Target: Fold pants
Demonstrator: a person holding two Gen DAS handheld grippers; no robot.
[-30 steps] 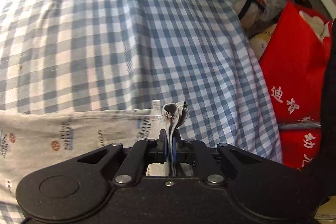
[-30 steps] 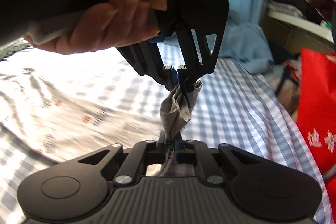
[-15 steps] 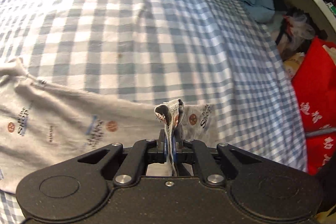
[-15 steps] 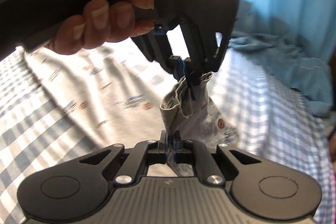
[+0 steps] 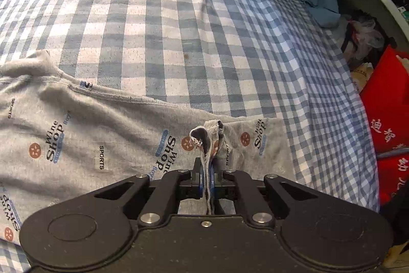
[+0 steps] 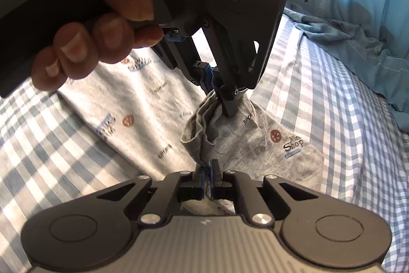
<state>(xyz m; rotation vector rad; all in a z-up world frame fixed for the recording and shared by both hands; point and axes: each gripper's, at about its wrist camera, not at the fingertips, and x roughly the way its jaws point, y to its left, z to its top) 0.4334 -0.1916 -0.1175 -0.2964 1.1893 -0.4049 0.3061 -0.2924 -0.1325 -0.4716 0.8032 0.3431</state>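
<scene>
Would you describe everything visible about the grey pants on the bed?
The pants are heather-grey knit, printed with "Wine Shop", "SPORTS" and round brown badges, with a stitched hem. They lie mostly spread on the blue checked sheet, one end lifted and bunched. The left gripper and the right gripper are both shut on that bunched edge, close together.

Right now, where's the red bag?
The red bag shows only in the left wrist view, at the right edge, beside and below the checked bedsheet, right of the grey pants.
</scene>
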